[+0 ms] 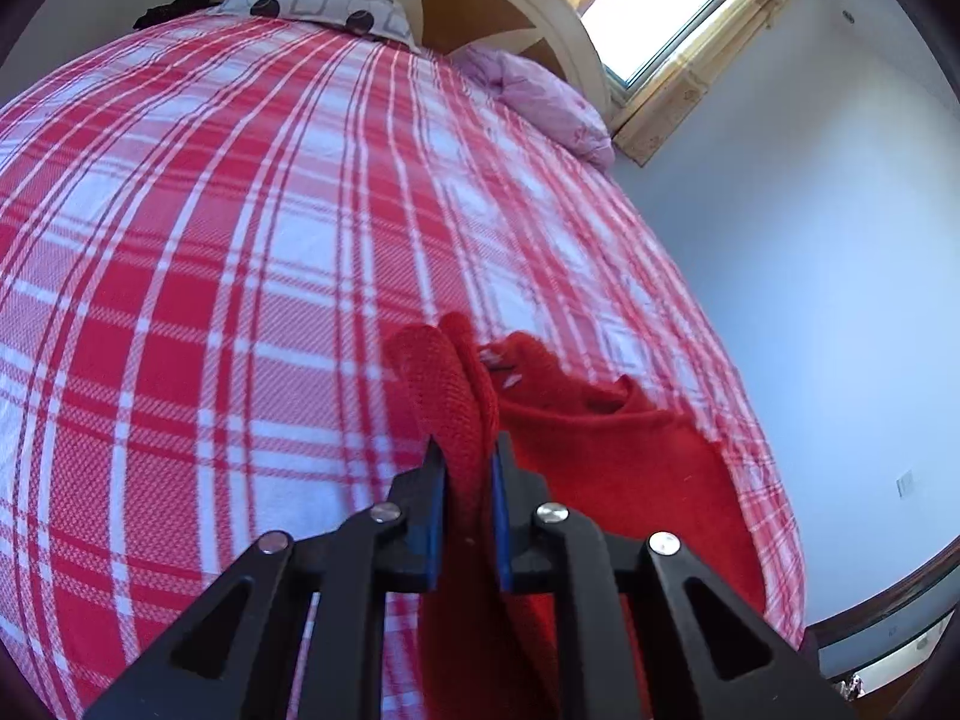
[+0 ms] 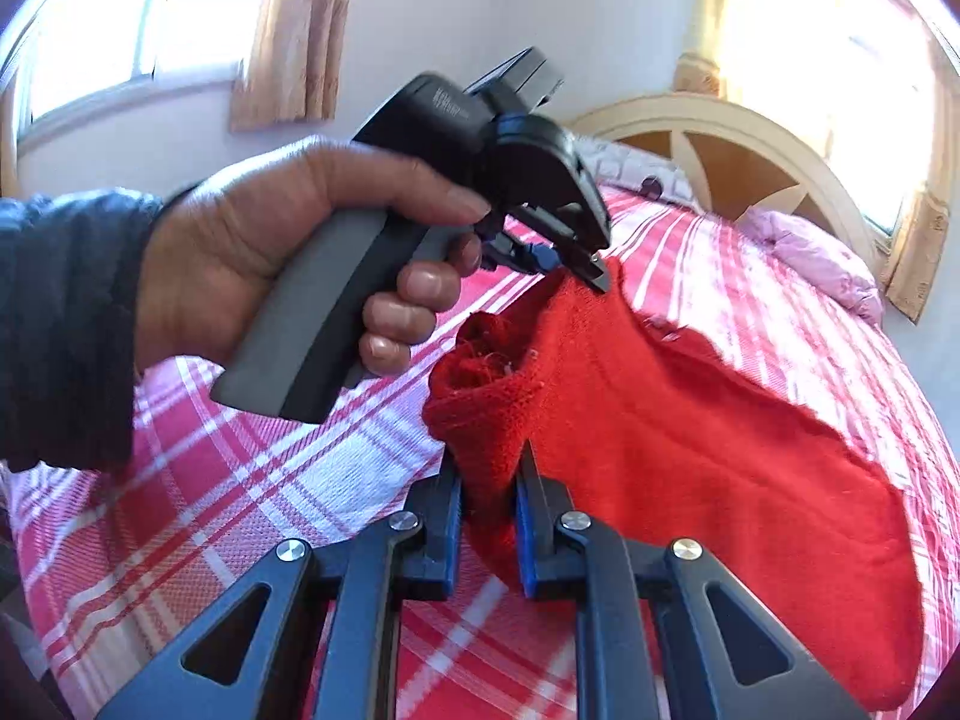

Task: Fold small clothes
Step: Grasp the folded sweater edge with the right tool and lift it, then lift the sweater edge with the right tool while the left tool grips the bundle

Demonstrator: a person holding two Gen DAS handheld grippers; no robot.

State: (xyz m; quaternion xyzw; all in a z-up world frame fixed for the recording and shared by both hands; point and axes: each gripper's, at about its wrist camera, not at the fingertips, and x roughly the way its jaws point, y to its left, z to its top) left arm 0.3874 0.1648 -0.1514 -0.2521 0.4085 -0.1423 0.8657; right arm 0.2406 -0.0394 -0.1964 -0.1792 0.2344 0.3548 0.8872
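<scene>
A: Both tongs are gripping. Left wrist view: left gripper [image 1: 468,456] is pinching a bunched fold of the red knit garment [image 1: 624,456] between its blue pads; the rest is trailing to the right over the red-and-white plaid bedspread [image 1: 210,276].

B: Progress?

A: Judging early. No flat fold is showing; the cloth is hanging lifted and rumpled, so folds and laying down are probably all remaining.

B: Right wrist view?

A: Right gripper [image 2: 489,474] is clamping a rolled edge of the red knit garment [image 2: 690,438]. Beyond it, the left hand [image 2: 258,258] is holding the left gripper [image 2: 591,267], which is biting the garment's upper edge.

B: Unclear?

A: Garment type is staying uncertain: the bottom edge is running out of frame and the underside is hidden.
</scene>
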